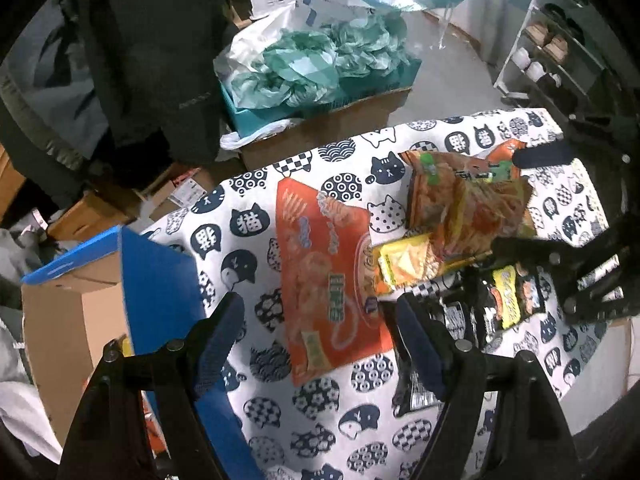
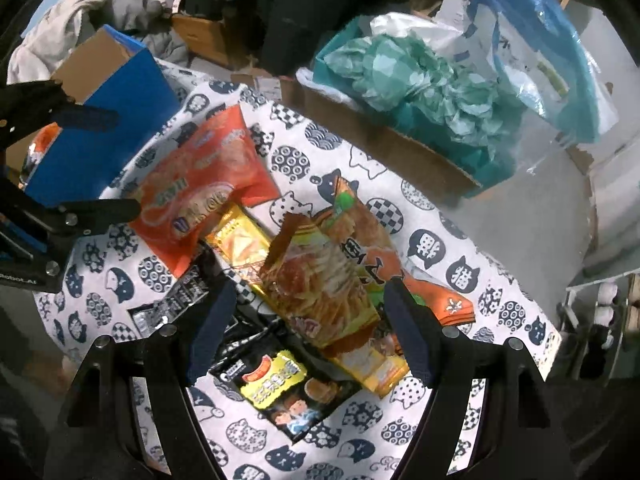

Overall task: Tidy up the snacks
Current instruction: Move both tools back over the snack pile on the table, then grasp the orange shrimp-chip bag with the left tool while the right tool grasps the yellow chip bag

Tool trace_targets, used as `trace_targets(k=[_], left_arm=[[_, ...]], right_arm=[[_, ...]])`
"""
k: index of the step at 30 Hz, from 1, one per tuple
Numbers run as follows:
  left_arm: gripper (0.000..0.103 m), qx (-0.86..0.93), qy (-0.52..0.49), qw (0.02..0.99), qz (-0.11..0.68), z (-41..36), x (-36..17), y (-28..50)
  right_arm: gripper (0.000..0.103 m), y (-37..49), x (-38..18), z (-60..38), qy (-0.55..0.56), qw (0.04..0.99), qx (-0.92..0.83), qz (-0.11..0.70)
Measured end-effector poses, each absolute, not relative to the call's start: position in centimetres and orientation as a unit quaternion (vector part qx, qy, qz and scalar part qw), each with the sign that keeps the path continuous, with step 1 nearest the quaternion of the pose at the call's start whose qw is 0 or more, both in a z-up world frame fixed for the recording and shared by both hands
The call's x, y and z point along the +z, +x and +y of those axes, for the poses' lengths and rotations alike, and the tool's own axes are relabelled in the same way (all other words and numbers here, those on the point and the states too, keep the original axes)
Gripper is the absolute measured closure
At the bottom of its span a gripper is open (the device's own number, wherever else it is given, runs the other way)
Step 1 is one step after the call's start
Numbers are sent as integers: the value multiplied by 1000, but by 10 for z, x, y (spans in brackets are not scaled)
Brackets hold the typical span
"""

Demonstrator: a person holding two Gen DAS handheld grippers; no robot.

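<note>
Snacks heaped mid-surface (image 1: 460, 380). Left tongs (image 1: 320, 344) apart, empty — red snack bag (image 1: 324, 280) directly below, long axis running away. Right tongs (image 2: 308, 332) apart, empty, over noodle packet (image 2: 320, 280).

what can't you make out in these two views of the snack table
- Blue box, left wrist view: its inside, blocked by its own wall and the left gripper.
- Black packet, right wrist view: its upper end, under the yellow packet and the right gripper finger.
- Orange bag: print too blurred to read.
- Shoe rack: cut off by the lens edge.
</note>
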State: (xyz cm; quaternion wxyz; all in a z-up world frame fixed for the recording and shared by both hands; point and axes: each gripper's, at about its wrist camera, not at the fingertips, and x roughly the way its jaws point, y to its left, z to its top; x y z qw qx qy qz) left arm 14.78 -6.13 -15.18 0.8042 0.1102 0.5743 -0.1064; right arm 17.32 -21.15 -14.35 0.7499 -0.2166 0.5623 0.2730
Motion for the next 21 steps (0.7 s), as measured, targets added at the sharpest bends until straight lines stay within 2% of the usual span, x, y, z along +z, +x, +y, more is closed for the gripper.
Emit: trace_targets(k=[15, 17, 19, 21], left_arm=[[23, -103, 102, 770, 621, -71, -212, 176], [23, -102, 99, 765, 628, -68, -218, 177], [23, -103, 91, 761, 634, -66, -224, 177], [24, -105, 84, 761, 635, -63, -226, 177]], right_arm=[[28, 184, -180, -208, -217, 732, 281, 582], [30, 183, -184, -207, -214, 729, 282, 586], [41, 182, -188, -205, -217, 723, 284, 591], [44, 182, -191, -203, -214, 718, 288, 597]])
